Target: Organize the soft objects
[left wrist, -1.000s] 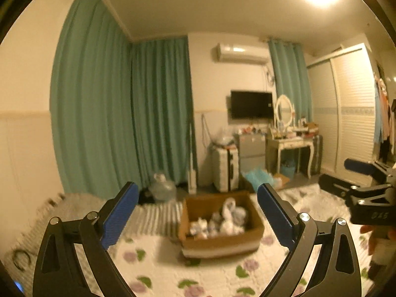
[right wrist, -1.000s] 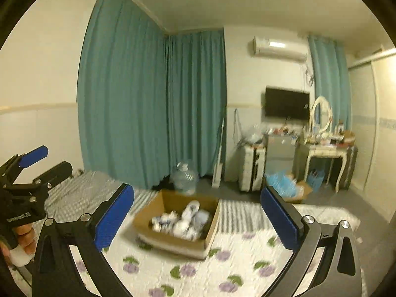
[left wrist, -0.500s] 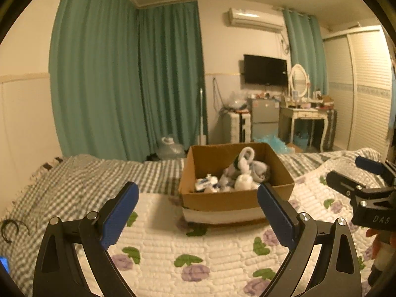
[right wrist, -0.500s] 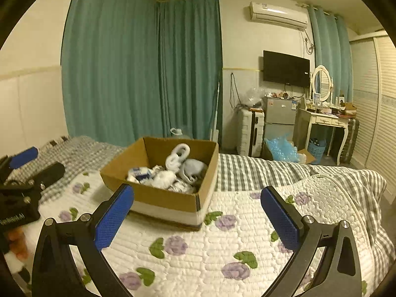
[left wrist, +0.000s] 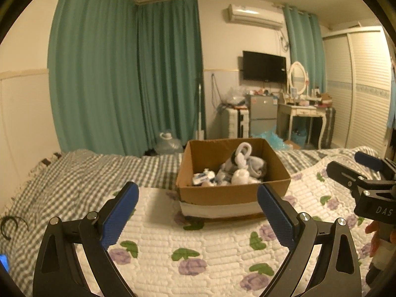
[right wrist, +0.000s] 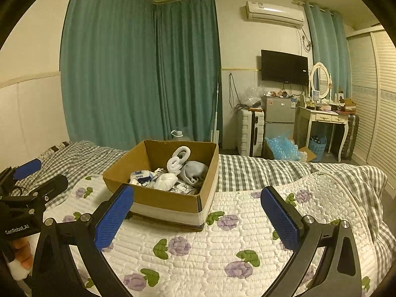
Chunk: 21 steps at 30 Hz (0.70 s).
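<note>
Left gripper [left wrist: 198, 205] and right gripper [right wrist: 196, 206] are held spread and empty, cardboard box [left wrist: 232, 194] of soft items [right wrist: 170, 179] ahead between both; tangled pieces could be dragged out together if pinched carelessly.

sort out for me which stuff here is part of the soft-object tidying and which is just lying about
Part of the job:
- cardboard box on the floral quilt
- soft white and grey items piled in it
- left hand-held gripper, open
- right hand-held gripper, open

Lying about:
- water jug
- suitcase
- mini fridge
- dressing table
</note>
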Motion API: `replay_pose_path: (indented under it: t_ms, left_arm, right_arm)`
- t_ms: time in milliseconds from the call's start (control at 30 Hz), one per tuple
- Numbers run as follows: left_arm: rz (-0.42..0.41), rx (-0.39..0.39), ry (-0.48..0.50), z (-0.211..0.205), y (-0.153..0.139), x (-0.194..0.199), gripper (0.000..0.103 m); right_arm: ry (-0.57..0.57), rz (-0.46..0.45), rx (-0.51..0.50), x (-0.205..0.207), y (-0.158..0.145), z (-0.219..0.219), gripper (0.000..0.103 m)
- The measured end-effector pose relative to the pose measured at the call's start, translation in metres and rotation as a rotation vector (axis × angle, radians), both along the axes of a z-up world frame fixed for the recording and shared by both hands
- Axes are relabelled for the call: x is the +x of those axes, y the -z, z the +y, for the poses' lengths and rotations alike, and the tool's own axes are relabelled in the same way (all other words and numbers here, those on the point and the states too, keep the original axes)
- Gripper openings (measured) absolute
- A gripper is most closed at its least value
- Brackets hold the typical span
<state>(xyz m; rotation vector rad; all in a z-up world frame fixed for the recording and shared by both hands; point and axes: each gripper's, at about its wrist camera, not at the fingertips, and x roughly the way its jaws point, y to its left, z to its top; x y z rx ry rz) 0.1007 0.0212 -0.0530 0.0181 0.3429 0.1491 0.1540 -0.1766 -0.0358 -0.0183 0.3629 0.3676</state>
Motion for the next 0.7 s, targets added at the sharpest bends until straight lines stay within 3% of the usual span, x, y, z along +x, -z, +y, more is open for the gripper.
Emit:
replay_pose_path:
  t_ms: [700]
  left_arm:
    - [0.019, -0.001, -0.018, 0.0028, 0.001, -0.0018, 0.098]
  right_arm:
    - [-0.012, 0.005, -0.004, -0.0039, -0.0014, 0.001, 0.103]
